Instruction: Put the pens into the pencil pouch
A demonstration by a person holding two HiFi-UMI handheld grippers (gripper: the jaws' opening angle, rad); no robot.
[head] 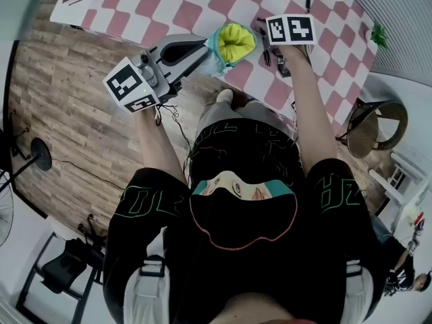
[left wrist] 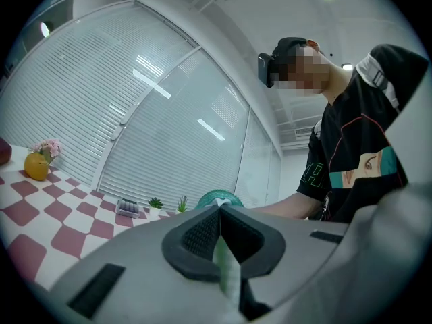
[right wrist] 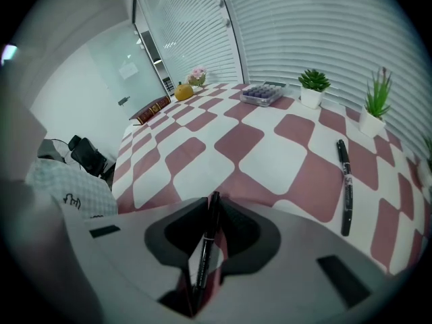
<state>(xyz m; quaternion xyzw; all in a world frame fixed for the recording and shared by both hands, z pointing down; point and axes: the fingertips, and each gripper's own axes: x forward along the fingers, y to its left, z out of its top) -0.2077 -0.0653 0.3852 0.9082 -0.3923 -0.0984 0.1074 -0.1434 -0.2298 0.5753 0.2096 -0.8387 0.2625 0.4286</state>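
Black pen [right wrist: 203, 258] pinched in right tongs [right wrist: 214, 200] — left tongs [left wrist: 220, 209] clamp pouch [head: 234, 42] rim.

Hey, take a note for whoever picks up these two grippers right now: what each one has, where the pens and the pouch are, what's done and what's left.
The left gripper is shut on the rim of the pencil pouch, which gapes open at the near edge of the table.
The right gripper is shut on one black pen and is not yet at the pouch.
At least one loose pen lies on the table ahead of it.
Done: one pen gripped. Whether any pen is already inside the pouch cannot be seen.
Left: put the held pen into the pouch, then fetch the rest.
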